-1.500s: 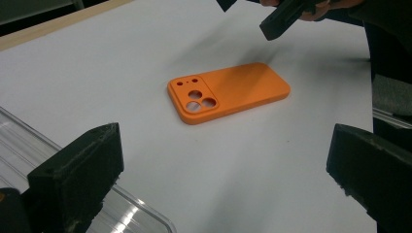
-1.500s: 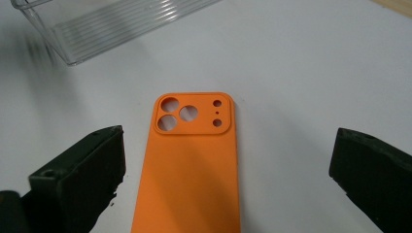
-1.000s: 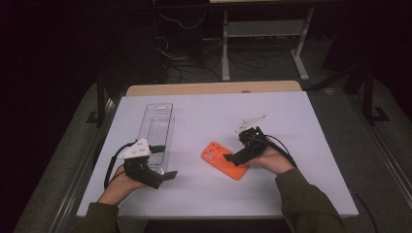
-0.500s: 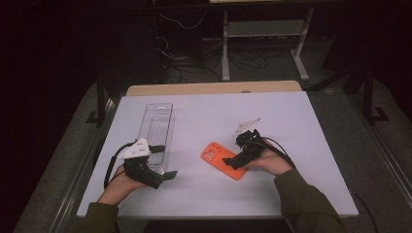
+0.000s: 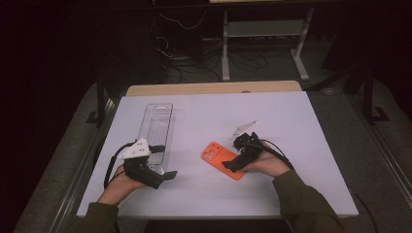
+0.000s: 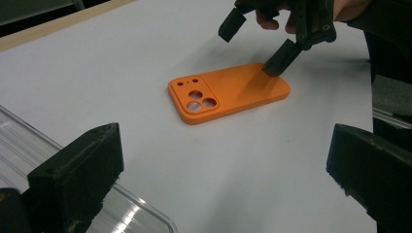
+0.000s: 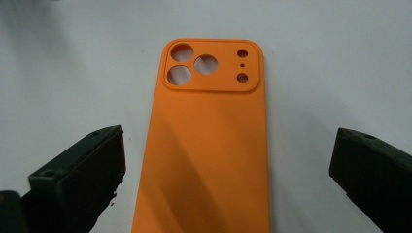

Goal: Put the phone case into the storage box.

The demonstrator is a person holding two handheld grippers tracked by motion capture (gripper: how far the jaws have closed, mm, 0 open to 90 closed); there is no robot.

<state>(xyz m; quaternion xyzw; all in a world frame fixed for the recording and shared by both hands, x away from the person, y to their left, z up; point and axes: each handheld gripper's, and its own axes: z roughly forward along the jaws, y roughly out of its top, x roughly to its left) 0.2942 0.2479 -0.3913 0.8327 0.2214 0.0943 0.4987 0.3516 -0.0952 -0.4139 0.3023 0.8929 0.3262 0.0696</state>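
High view: looked forward and down from above the person's side, taking in the whole table (image 5: pixel 301 116).
Left gripper view: sat low and near, facing across the orange phone case (image 6: pixel 228 92).
Right gripper view: looked closely down the case's length.
Shared: all three showed the case, centre-right in the high view.

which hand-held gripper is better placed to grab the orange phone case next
Right. The right hand-held gripper is open directly over the orange phone case, its jaws straddling it. The left hand-held gripper sits farther off beside the clear plastic tray.
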